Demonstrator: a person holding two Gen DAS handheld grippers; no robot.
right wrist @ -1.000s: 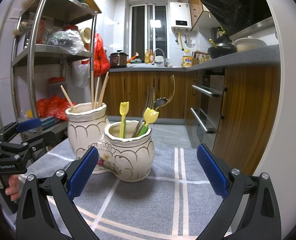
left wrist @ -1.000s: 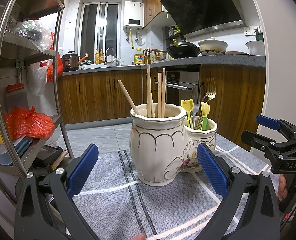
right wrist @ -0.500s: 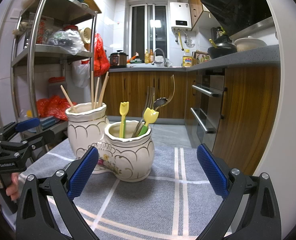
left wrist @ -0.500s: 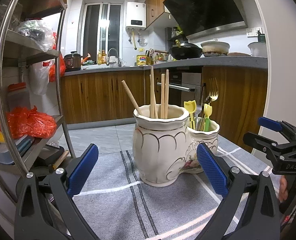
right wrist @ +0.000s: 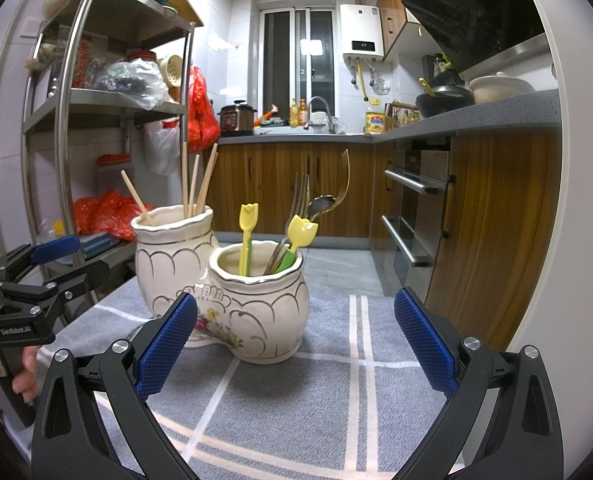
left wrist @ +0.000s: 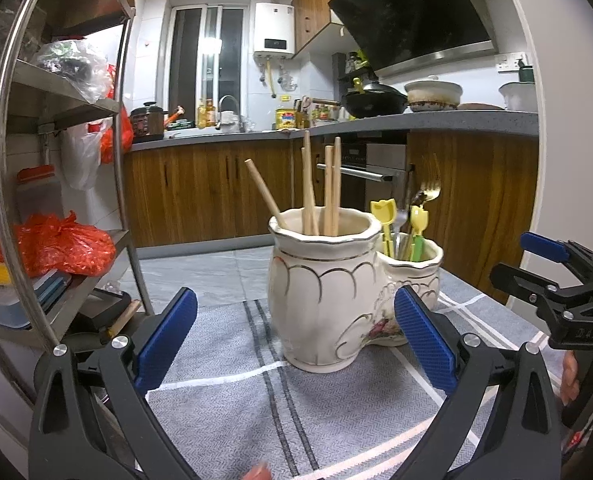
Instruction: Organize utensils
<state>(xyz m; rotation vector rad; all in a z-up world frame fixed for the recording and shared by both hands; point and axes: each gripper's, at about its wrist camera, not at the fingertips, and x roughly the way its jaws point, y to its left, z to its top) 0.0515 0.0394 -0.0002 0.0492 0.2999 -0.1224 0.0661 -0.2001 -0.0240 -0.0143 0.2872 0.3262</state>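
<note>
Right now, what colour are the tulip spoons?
Yellow tulip spoons, clearest in the right wrist view.

White tiled walls (right wrist: 224, 40); wood cabinets (left wrist: 200, 196); steel rack (right wrist: 96, 100); dark window (right wrist: 296, 64).

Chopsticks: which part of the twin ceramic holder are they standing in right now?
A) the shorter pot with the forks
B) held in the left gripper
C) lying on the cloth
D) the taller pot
D: the chopsticks stick up out of the taller pot, while the shorter pot holds the forks, spoon and yellow tulip-shaped utensils.
</note>
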